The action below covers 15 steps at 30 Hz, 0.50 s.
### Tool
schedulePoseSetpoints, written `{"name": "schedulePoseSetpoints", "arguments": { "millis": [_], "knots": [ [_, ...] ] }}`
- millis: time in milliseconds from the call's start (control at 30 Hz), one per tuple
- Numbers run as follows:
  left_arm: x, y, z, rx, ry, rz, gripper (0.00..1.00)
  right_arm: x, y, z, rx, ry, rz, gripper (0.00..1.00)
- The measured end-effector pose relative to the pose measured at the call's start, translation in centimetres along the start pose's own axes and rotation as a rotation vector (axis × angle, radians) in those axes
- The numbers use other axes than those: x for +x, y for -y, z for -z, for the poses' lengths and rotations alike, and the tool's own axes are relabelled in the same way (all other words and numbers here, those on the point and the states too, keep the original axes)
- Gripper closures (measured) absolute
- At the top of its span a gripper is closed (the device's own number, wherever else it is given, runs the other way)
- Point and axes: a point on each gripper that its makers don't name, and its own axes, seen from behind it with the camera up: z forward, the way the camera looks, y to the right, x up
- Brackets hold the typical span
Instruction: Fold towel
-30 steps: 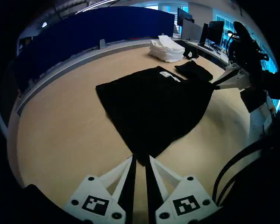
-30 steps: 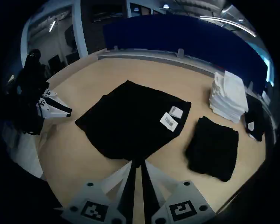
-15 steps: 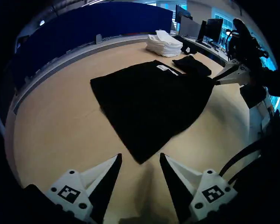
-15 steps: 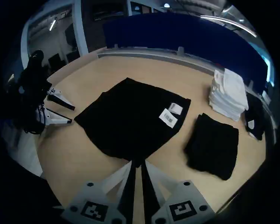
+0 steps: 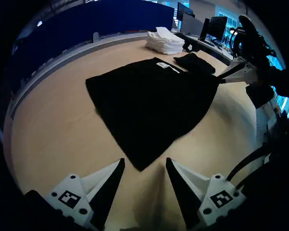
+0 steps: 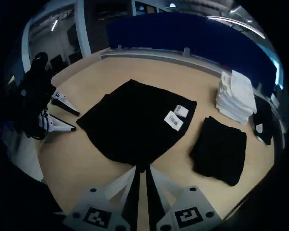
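Wood counter [image 5: 59,115]: black towel [image 5: 152,96] lies spread flat | your left gripper [image 5: 144,159] gapes wide, empty, one corner just ahead | your right gripper [image 6: 142,168] pinches another corner, likely anchoring it for folding.

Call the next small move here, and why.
Probably open the right gripper and release its corner: the black cloth towel lies flat on the wooden table, and the left gripper is open, not holding its corner.
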Motion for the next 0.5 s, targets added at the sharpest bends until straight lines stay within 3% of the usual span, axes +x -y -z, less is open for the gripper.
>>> {"name": "schedulePoseSetpoints", "arguments": {
  "millis": [33, 167, 300, 500],
  "knots": [
    [0.0, 0.0, -0.1, -0.002, 0.003, 0.0, 0.24, 0.0, 0.0, 0.0, 0.0, 0.0, 0.0, 0.9],
    [-0.1, 0.3, -0.3, 0.009, 0.013, -0.004, 0.44, 0.0, 0.0, 0.0, -0.001, 0.0, -0.001, 0.9],
    [-0.1, 0.5, -0.6, 0.012, 0.021, -0.018, 0.49, 0.1, 0.0, 0.0, -0.001, -0.001, -0.001, 0.9],
    [-0.2, 1.3, -0.7, 0.052, 0.02, -0.051, 0.78, 0.1, -0.1, -0.1, -0.001, -0.001, -0.001, 0.9]
  ]
}}
